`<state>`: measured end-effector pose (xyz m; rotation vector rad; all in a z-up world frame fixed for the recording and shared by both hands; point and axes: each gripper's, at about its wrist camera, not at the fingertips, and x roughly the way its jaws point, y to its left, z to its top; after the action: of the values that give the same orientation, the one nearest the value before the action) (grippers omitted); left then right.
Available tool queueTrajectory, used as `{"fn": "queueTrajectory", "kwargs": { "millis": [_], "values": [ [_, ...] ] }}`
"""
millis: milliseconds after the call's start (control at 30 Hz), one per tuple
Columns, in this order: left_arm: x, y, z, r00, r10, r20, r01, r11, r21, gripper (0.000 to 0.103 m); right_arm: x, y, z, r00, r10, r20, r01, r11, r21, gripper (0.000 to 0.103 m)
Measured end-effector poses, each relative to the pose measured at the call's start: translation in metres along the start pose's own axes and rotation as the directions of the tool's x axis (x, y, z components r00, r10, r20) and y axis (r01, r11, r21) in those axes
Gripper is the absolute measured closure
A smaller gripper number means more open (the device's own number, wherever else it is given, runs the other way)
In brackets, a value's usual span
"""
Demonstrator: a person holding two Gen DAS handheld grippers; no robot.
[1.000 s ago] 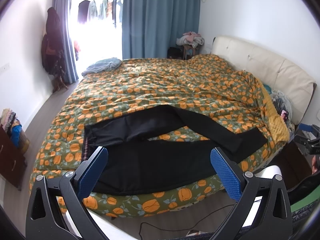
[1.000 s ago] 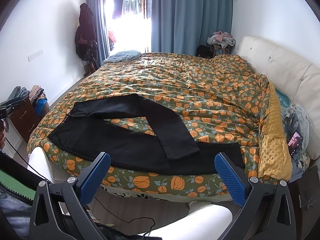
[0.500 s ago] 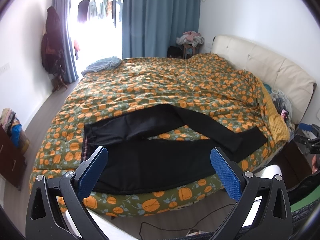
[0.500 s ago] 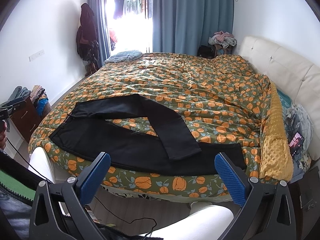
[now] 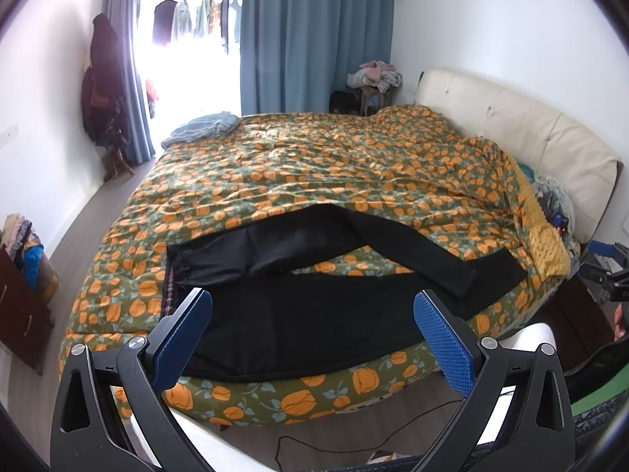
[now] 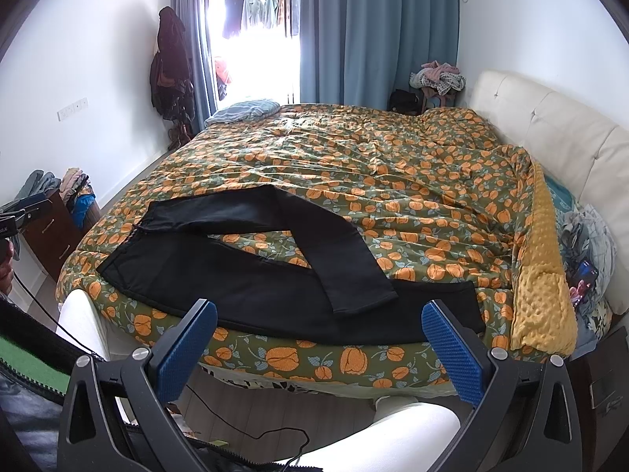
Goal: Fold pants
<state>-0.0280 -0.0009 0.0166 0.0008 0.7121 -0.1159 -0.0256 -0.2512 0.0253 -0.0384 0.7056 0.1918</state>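
Black pants (image 5: 298, 314) lie on the near edge of the bed, waist to the left, legs to the right. One leg runs straight along the bed's edge; the other (image 6: 334, 244) bends away and crosses back over it near the cuffs. My left gripper (image 5: 312, 334) is open and empty, held in front of the pants' waist end and clear of the bed. My right gripper (image 6: 318, 344) is also open and empty, held short of the bed's edge below the cuffs. The pants (image 6: 243, 275) touch neither gripper.
The bed carries a green quilt with orange pumpkins (image 5: 334, 165), a cream headboard (image 5: 550, 137) on the right and a yellow blanket (image 6: 542, 275) beside it. A blue pillow (image 6: 243, 110) lies at the far corner. A person's white-clad knees (image 6: 393, 428) and a black cable (image 6: 243, 432) are below.
Both grippers have barely shifted; the right view has drifted slightly. The pants lie as before.
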Motion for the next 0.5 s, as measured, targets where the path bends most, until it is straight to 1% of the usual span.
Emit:
{"fn": "queueTrajectory", "kwargs": {
  "millis": [500],
  "values": [
    [0.0025, 0.0048, 0.0006, 1.0, 0.002, -0.022, -0.002, 1.0, -0.001, 0.001, 0.003, 0.0031, 0.0011, 1.0, -0.004, -0.001, 0.004, 1.0, -0.005, 0.0]
  ]
}}
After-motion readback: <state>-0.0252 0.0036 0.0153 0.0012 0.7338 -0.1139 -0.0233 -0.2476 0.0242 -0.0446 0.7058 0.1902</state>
